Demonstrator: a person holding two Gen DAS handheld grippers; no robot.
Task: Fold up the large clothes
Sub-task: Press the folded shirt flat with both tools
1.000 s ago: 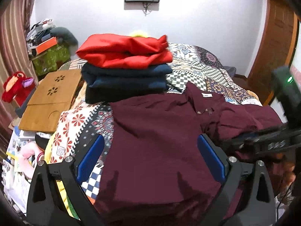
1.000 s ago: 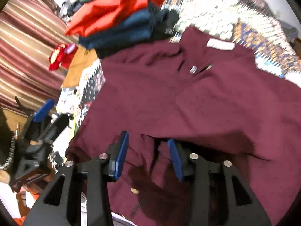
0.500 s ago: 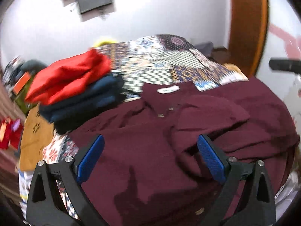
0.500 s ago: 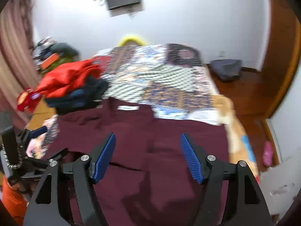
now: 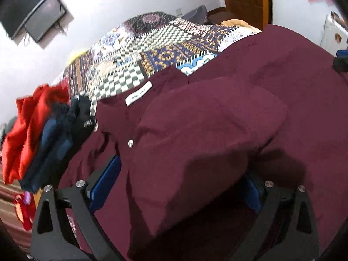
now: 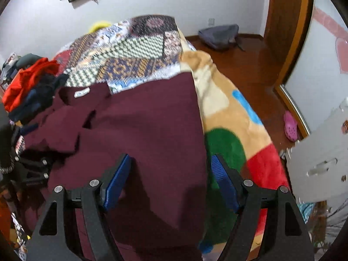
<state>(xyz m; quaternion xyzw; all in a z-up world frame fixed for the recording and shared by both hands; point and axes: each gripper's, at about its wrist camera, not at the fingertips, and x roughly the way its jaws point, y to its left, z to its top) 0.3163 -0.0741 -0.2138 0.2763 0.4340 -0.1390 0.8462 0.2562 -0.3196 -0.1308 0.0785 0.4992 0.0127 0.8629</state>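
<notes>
A large maroon shirt lies spread on the bed, collar and white label toward the far side, one sleeve folded over its front. It also shows in the right wrist view. My left gripper is open, its blue pads either side of a raised fold of the shirt, close above the cloth. My right gripper is open over the shirt's right edge, with the right pad above the blanket. The left gripper's frame shows at the left edge of the right wrist view.
A stack of folded clothes, red on top of navy, sits to the left of the shirt. A patterned quilt covers the far bed. A colourful blanket hangs off the right side. A white cabinet stands at right.
Both grippers have come lower and closer to the shirt. The left view has swung right and tilted. The right gripper has shifted toward the shirt's right edge.
</notes>
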